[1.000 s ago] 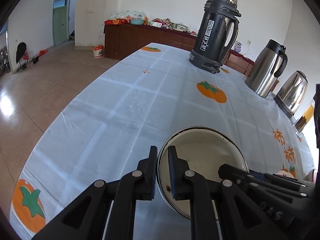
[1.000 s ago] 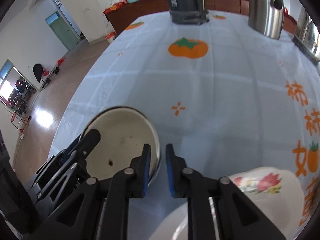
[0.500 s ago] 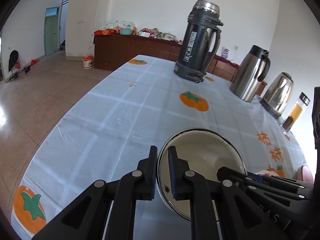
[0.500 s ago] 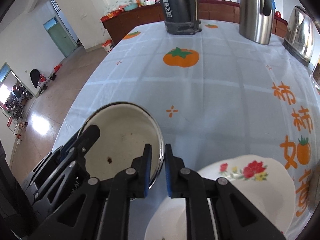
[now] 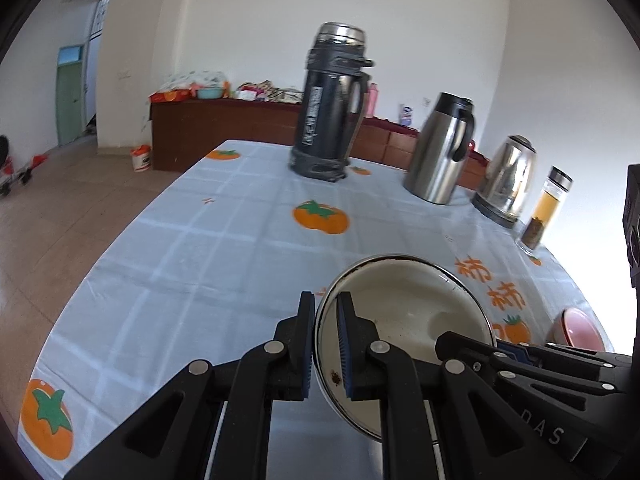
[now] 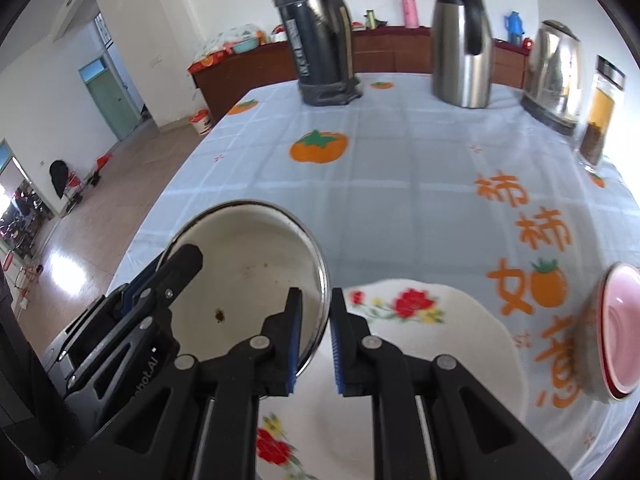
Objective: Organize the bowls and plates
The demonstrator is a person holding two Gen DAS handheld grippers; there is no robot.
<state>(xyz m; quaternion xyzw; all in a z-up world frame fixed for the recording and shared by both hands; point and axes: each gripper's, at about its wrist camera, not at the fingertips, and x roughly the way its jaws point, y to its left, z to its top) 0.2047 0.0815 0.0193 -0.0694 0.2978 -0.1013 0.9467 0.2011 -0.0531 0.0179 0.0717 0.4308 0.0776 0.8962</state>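
Pale tablecloth (image 6: pixel 400 184) with orange fruit prints covers the table. Both the left gripper (image 5: pixel 324 344) and the right gripper (image 6: pixel 314 338) are clamped on opposite rims of a cream metal bowl (image 6: pixel 248 276), held above a flowered plate (image 6: pixel 420 344). Pink bowl (image 6: pixel 620 328) sits farther right.

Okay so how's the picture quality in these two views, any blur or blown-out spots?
Left wrist view: mostly sharp, black fisheye corners, and the window light washes out the right edge past the pink bowl. Right wrist view: the white flowered plate and the tablecloth's orange lettering are smeared by motion, while the cream enamel bowl stays crisp.
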